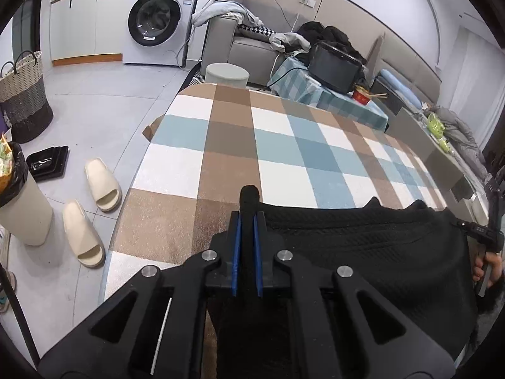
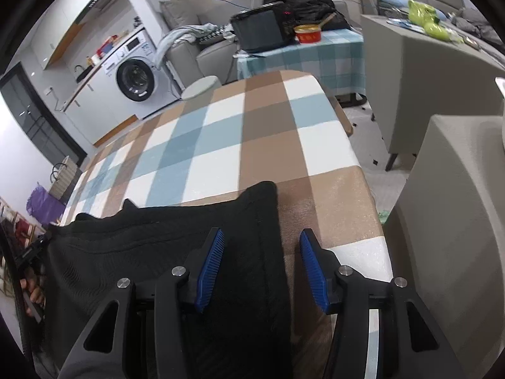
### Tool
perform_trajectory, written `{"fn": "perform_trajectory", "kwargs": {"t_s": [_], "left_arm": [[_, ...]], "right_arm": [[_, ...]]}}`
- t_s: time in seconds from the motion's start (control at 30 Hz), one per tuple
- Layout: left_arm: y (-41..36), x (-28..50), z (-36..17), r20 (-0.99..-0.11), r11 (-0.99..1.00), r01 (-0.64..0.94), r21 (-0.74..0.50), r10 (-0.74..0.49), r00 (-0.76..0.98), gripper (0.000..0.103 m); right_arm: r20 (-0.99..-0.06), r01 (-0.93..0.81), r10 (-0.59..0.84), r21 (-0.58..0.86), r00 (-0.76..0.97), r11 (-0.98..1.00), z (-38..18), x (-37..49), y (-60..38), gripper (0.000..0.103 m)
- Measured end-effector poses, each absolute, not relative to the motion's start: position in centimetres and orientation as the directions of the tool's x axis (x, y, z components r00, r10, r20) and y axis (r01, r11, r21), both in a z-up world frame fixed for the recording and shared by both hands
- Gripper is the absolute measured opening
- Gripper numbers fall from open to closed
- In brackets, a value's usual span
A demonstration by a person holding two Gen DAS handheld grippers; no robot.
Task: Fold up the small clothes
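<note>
**Black garment pinched by left gripper, right gripper spread over its edge**

Black garment [image 1: 363, 246] lies on the near part of the checked blanket [image 1: 284, 132], which covers the table in brown, white and blue squares. Fabric is a textured knit, spread mostly flat, far edge uneven with a couple of small peaks.

Left gripper [image 1: 247, 221]: blue pads pressed together on a bunched fold of the garment's left corner. A roll of black cloth sticks out past the fingertips, and more hangs down between the fingers toward the camera.

Right gripper [image 2: 260, 252]: fingers spread wide, nothing between the pads. Left finger sits over the garment, right finger over bare blanket, so the garment's right edge runs between them. Can't tell whether the fingertips touch the cloth.

The other hand shows at each view's edge: right hand [image 1: 487, 267] in the left wrist view, left hand [image 2: 33, 290] in the right wrist view, both beside the garment.

Background: washing machine [image 1: 157, 19], grey sofa [image 1: 249, 47] with clothes piled on it, a black appliance [image 1: 334, 66] on a teal checked side table, round stool [image 1: 226, 74] just beyond the blanket's far end. On the floor to the left: woven basket [image 1: 23, 94], pair of cream slippers [image 1: 91, 211], bin [image 1: 22, 208] with a black liner.
</note>
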State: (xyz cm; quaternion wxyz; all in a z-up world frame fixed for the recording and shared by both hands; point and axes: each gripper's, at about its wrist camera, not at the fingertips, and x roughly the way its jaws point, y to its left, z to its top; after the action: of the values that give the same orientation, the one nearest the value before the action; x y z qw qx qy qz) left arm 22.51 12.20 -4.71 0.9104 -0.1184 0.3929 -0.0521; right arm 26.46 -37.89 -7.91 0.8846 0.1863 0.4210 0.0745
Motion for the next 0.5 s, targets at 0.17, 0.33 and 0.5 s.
{"fn": "perform_trajectory", "kwargs": {"t_s": [0.17,0.33,0.5], "left_arm": [[12.1,22.2,-4.4,-0.691,0.966,0.014,-0.258,-0.195,0.696,0.004],[12.9,21.0,-3.0,-0.641,0.957,0.006,-0.291,-0.2,0.741,0.003],[13.7,20.2,-1.4,-0.603,0.953,-0.008,-0.302,-0.184,0.777,0.003]], "right_arm": [[-0.692,0.011,0.3,0.406,0.657,0.914,-7.6,27.0,-37.8,0.006],[-0.406,-0.242,0.439,0.452,0.801,0.859,-3.1,22.9,-37.9,0.005],[-0.35,-0.188,0.337,0.397,0.874,0.898,-0.4,21.9,-38.5,0.005]]}}
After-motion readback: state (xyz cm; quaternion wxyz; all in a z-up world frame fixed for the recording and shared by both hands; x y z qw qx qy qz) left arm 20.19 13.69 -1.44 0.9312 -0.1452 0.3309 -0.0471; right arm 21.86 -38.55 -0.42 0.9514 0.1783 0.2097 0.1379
